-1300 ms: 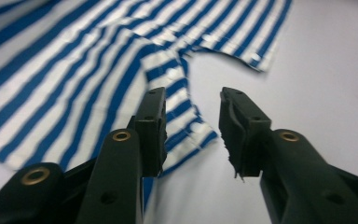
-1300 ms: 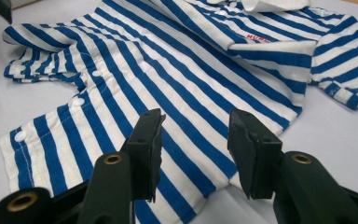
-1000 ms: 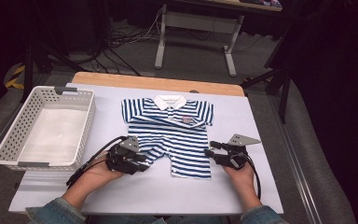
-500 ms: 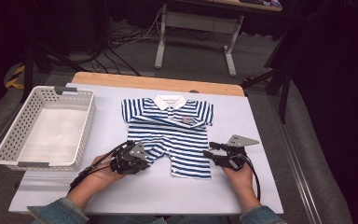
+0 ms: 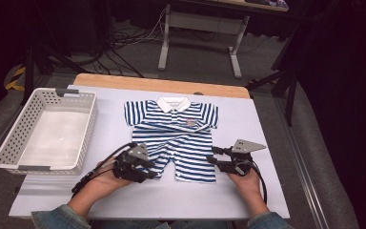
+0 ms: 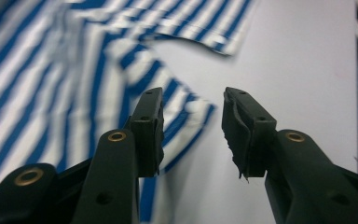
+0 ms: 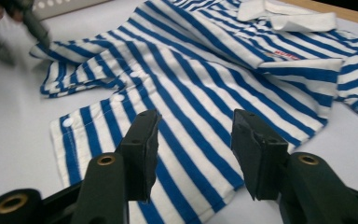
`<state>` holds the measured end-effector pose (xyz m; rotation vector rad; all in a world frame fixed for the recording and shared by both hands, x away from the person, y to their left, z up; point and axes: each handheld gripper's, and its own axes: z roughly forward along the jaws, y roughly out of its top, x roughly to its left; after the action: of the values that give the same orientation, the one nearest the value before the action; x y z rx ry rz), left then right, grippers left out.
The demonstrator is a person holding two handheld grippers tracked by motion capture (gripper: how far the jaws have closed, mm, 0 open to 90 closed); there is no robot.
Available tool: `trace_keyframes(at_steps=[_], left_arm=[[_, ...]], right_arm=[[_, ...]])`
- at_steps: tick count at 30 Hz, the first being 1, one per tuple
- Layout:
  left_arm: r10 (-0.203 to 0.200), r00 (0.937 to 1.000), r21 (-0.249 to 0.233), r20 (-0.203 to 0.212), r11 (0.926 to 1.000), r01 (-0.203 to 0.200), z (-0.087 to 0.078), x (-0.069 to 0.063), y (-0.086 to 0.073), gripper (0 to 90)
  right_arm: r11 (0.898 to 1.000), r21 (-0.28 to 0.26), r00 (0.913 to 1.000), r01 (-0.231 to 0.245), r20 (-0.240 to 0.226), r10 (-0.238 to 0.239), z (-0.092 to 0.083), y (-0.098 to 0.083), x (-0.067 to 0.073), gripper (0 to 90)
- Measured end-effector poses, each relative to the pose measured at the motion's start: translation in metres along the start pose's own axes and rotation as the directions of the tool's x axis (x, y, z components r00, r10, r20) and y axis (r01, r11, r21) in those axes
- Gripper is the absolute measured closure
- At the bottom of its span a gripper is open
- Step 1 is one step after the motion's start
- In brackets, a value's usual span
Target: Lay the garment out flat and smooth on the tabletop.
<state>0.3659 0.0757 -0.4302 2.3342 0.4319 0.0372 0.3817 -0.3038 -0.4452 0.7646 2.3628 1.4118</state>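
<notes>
The striped romper lies flat on the counter. Left gripper and right gripper hover at its leg hems, jaws parted, empty — a shallow bite could snag one layer and bunch the cloth.

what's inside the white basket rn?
From the high view, the white basket left of the striped romper looks empty: its pale floor shows bare. The strip just behind the near wall is hidden, so something flat there cannot be ruled out.
</notes>
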Motion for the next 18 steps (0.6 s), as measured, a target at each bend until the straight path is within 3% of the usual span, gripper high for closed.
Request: trace_keyframes(at_steps=[1,2,3,4,5,6,10,11,12,14,15,18], left_arm=[[-0.054,0.9973,-0.018,-0.050,0.9984,0.053,-0.012,0.009,-0.007,59.0],[-0.070,0.9946,-0.016,-0.077,0.9975,0.069,-0.015,0.012,-0.010,58.4],[-0.070,0.9946,-0.016,-0.077,0.9975,0.069,-0.015,0.012,-0.010,57.7],[-0.110,0.9848,-0.004,-0.134,0.9938,0.111,-0.019,0.016,-0.015,57.7],[-0.135,0.9782,-0.003,-0.158,0.9907,0.136,-0.021,0.019,-0.017,55.7],[-0.211,0.9589,-0.029,-0.190,0.9774,0.209,-0.023,0.027,-0.025,54.4],[-0.290,0.9315,-0.037,-0.220,0.9567,0.289,-0.021,0.042,-0.029,54.3],[-0.315,0.9225,-0.043,-0.222,0.9485,0.314,-0.018,0.045,-0.029,53.9],[-0.331,0.9177,-0.031,-0.220,0.9426,0.333,-0.015,0.049,-0.028,53.8],[-0.333,0.9163,-0.015,-0.222,0.9408,0.339,-0.011,0.052,-0.028,54.3],[-0.340,0.9138,0.008,-0.222,0.9365,0.351,-0.006,0.054,-0.027,56.1],[-0.321,0.9121,0.020,-0.255,0.9413,0.337,-0.002,0.054,-0.025,68.2]], right_arm=[[1.000,0.011,0.9999,0.015,-0.007,-0.015,0.001,0.000,0.003,53.2],[1.000,0.017,0.9996,0.023,-0.013,-0.023,0.002,0.001,0.005,53.2],[1.000,0.017,0.9996,0.023,-0.013,-0.023,0.002,0.001,0.005,53.2],[0.999,0.021,0.9995,0.029,-0.017,-0.028,0.002,0.001,0.006,53.2],[0.999,0.025,0.9991,0.034,-0.025,-0.034,0.003,0.001,0.009,53.0],[0.999,0.029,0.9988,0.043,-0.027,-0.042,0.004,0.001,0.010,53.0],[0.999,0.026,0.9989,0.040,-0.024,-0.040,0.006,0.002,0.010,52.7],[0.999,0.027,0.9989,0.040,-0.023,-0.040,0.006,0.002,0.010,52.6],[0.999,0.027,0.9990,0.040,-0.023,-0.040,0.006,0.002,0.010,52.5],[0.999,0.027,0.9990,0.040,-0.022,-0.039,0.006,0.002,0.010,52.2],[0.999,0.028,0.9990,0.042,-0.020,-0.041,0.006,0.002,0.011,52.1],[0.998,0.032,0.9987,0.048,-0.020,-0.047,0.007,0.001,0.012,51.8]])
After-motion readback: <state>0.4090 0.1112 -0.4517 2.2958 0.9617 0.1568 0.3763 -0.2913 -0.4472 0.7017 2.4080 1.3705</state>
